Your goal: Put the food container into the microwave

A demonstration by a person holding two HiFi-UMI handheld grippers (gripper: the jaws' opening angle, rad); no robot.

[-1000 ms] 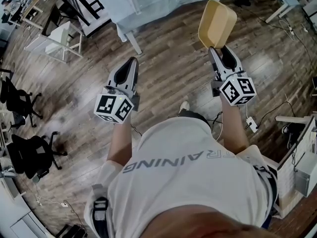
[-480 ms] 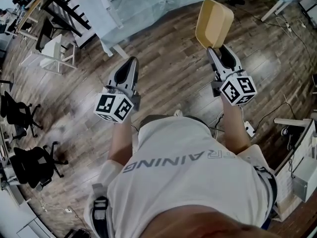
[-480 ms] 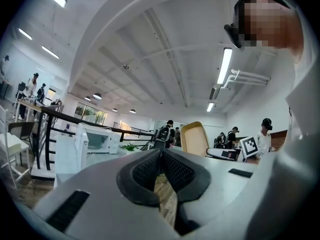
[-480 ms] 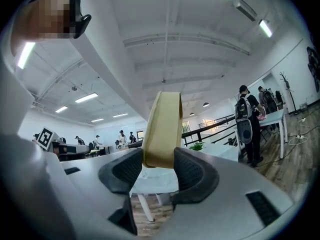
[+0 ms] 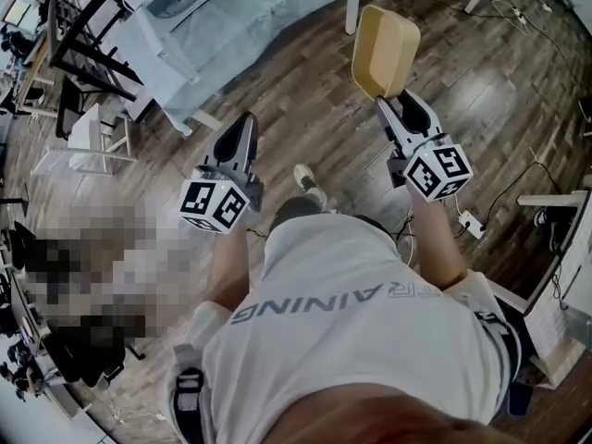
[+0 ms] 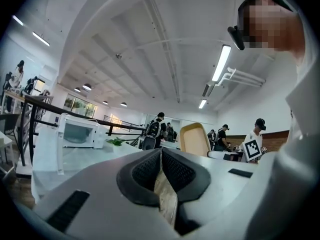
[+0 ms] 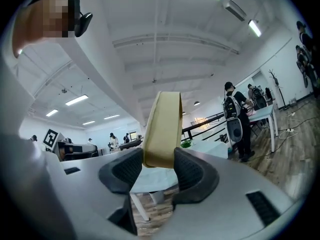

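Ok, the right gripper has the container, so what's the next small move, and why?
Probably step forward and to the left toward the table, with the food container clamped in the right gripper. The microwave stands on that table, with open floor before it, likely beyond reach. The left gripper is shut and empty, free for the door.

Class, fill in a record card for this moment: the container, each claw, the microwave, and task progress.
Food container: yellow, empty, raised in the air, tilted on edge
Left claw: shut, holding nothing
Right claw: shut on the container's rim
Microwave: white, on the covered table ahead
Progress: container not yet in the microwave
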